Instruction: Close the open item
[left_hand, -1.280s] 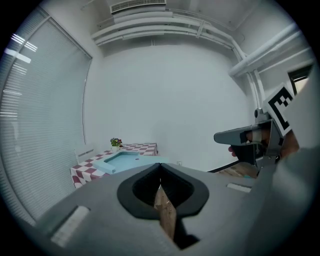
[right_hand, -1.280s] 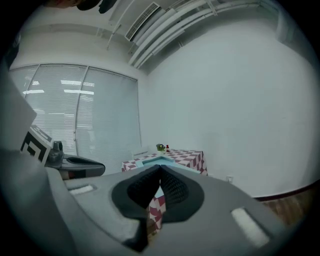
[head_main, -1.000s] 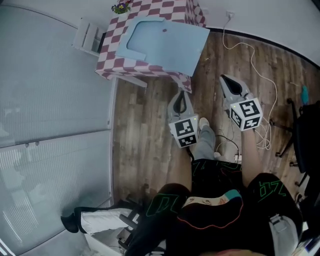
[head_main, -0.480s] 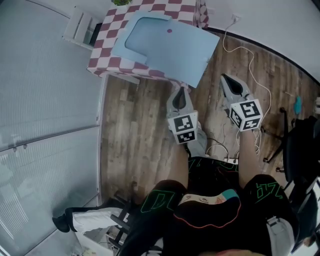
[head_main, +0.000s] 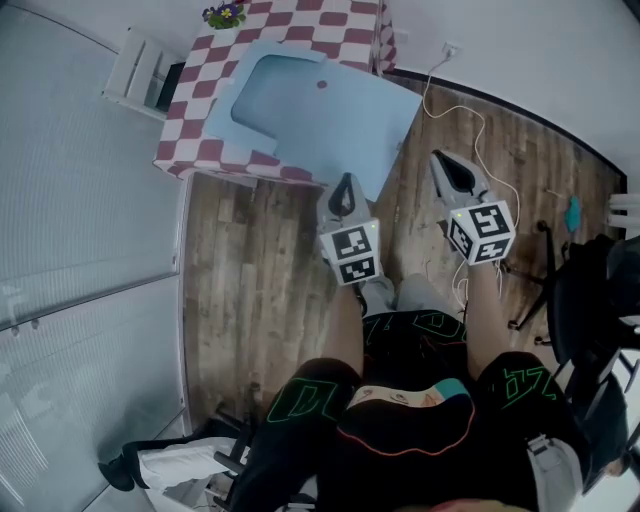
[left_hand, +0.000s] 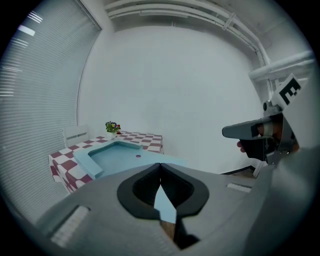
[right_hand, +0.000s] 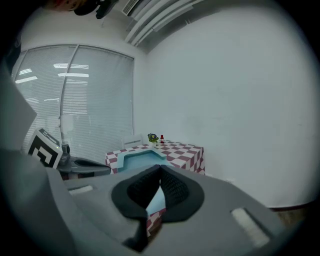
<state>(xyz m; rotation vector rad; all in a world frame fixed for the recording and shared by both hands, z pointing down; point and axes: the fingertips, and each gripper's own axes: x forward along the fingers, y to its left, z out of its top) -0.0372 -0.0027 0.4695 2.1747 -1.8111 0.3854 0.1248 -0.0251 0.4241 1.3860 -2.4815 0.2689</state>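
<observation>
L gripper (head_main: 344, 186) & R gripper (head_main: 440, 160) both clenched shut, nothing btwn jaws, held over wood floor (head_main: 260, 270) in front of checked table (head_main: 340, 25). Blue case (head_main: 310, 120) lies on the table, near corner overhanging edge, close to L gripper's tip.

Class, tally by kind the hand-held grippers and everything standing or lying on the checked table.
Hand-held grippers: 2 (left hand-held gripper, right hand-held gripper)
Light blue open item: 1
Flower pot: 1
Small red bottle: 1
Total: 5
</observation>
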